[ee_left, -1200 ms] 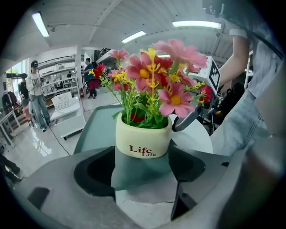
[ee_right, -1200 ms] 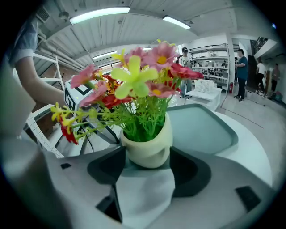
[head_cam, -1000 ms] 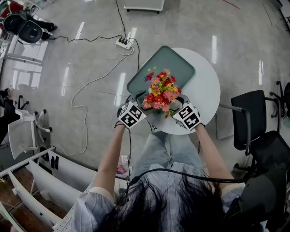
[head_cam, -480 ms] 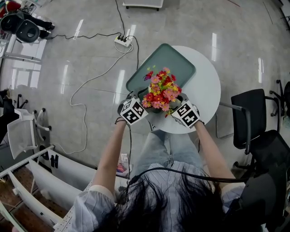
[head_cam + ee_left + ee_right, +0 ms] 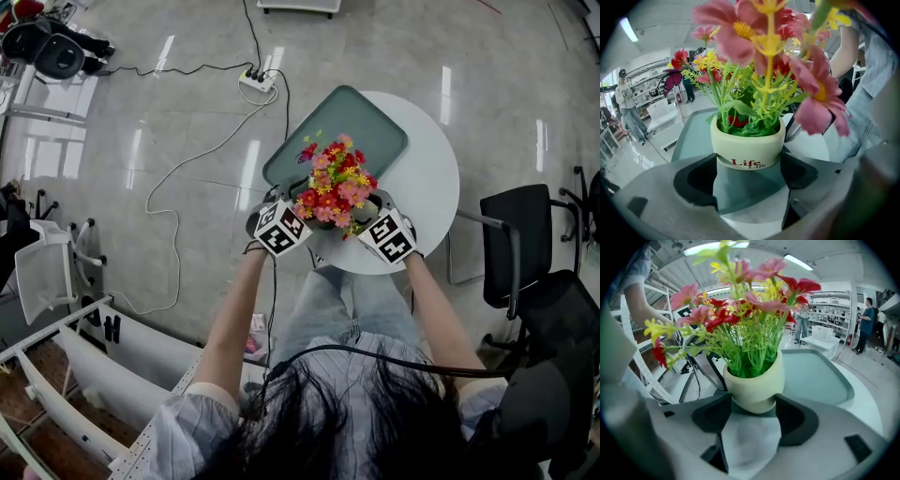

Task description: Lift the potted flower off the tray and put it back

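The potted flower [image 5: 335, 183], red, pink and yellow blooms in a cream pot [image 5: 747, 143], stands at the near end of the grey-green tray [image 5: 356, 122] on the round white table [image 5: 427, 187]. My left gripper [image 5: 298, 208] comes at it from the left. Its jaws have just been opening and now stand wide, with the pot's base between their tips [image 5: 750, 171]. My right gripper [image 5: 366, 208] faces it from the right, jaws also spread wide on either side of the pot [image 5: 754, 383], around its base [image 5: 752, 411]. In the head view the blooms hide the pot.
The table is small, and the tray takes up its far left half. A black chair [image 5: 525, 244] stands to the right. On the floor beyond lie a power strip [image 5: 255, 82] and its cable. White frames [image 5: 56, 272] stand at the left. People [image 5: 867, 319] stand far off.
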{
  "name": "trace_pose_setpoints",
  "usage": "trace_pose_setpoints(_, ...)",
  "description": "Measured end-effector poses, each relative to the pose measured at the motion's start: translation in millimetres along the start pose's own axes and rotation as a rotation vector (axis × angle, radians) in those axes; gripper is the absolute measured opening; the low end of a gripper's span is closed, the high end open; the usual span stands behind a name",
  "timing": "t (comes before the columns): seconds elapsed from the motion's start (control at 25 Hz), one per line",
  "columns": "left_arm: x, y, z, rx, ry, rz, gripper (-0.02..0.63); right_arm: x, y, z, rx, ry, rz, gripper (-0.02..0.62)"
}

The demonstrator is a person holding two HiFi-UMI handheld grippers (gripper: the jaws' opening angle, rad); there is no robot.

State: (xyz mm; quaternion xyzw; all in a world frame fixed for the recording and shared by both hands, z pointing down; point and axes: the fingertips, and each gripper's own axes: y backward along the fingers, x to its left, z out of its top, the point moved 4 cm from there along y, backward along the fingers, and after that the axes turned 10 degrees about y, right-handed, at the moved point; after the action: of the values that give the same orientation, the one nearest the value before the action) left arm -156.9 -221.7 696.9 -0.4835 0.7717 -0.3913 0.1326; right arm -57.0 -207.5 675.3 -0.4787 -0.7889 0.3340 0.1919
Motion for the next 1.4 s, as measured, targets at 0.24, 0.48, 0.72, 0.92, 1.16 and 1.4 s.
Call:
trace_pose_setpoints(0.24, -2.9, 8.3, 6.0, -0.031, -0.003, 0.033, 0.41, 0.5, 6.8, 7.2, -0.017, 0.016, -0.009, 0.302)
trace_pose_setpoints(0.48, -8.0, 23.5, 12.8, -0.049, -0.018, 0.05, 0.41, 6.4, 17.6, 18.6, -0.038, 0.017, -0.025, 0.302)
trace_pose_setpoints(0.72, -14.3, 37.7, 25.2, -0.066, -0.037, 0.062, 0.41, 9.6, 32.6, 30.0, -0.058, 0.023, -0.048, 0.302)
trace_pose_setpoints(0.92, -22.1, 54.6, 35.7, -0.083, -0.046, 0.076, 0.41, 15.8, 48.3, 43.1, -0.068, 0.039, -0.069, 0.302)
trace_pose_setpoints(1.16, -31.7, 72.7, 43.7, -0.088, -0.066, 0.089, 0.41, 26.5, 63.0, 55.1, -0.08, 0.042, -0.094, 0.302)
trace_pose_setpoints(1.4, -44.2, 85.2, 50.0, -0.095, -0.077, 0.092, 0.41, 36.6, 78.6, 61.4, -0.089, 0.036, -0.119, 0.302)
